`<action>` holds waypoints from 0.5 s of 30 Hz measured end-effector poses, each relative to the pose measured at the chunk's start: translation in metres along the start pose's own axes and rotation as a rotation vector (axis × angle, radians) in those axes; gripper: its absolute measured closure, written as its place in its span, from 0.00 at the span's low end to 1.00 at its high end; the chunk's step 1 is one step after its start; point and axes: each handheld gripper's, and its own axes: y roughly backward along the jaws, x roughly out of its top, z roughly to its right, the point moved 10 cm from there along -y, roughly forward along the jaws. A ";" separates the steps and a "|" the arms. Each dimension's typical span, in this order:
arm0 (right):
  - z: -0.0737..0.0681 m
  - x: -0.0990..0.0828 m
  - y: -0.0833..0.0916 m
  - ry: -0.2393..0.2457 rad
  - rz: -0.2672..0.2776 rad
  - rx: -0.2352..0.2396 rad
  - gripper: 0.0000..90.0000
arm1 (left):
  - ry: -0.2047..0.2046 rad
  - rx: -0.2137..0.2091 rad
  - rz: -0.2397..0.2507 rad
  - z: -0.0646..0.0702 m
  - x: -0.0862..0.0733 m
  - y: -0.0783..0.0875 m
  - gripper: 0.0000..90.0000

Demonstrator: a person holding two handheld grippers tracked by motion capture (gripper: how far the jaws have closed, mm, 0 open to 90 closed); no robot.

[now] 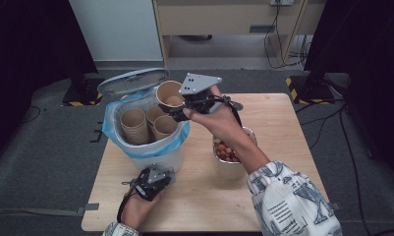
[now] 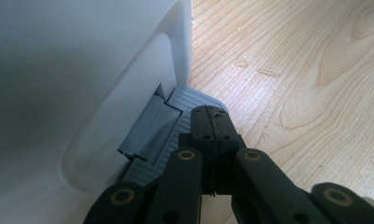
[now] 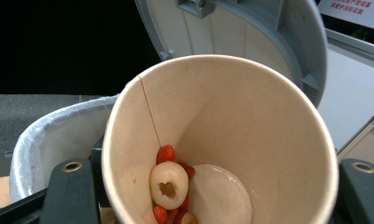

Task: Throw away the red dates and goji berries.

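High view: right tongs (image 1: 177, 110) grasp tilted paper cup (image 1: 169, 93), mouth facing the person.

The left hand (image 1: 138, 209) comes in from the bottom edge, low and near the person, with its forearm short in the high view. The left gripper (image 2: 213, 122) points forward and down, its jaws pressed together at the tips. The right arm, in a patterned sleeve, stretches forward and to the left, raised. The right gripper (image 1: 177, 107) is held high, its jaws clamped.
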 end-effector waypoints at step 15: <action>-0.006 -0.003 -0.011 -0.034 0.014 0.025 0.34 | 0.000 0.000 0.000 0.000 0.000 0.000 1.00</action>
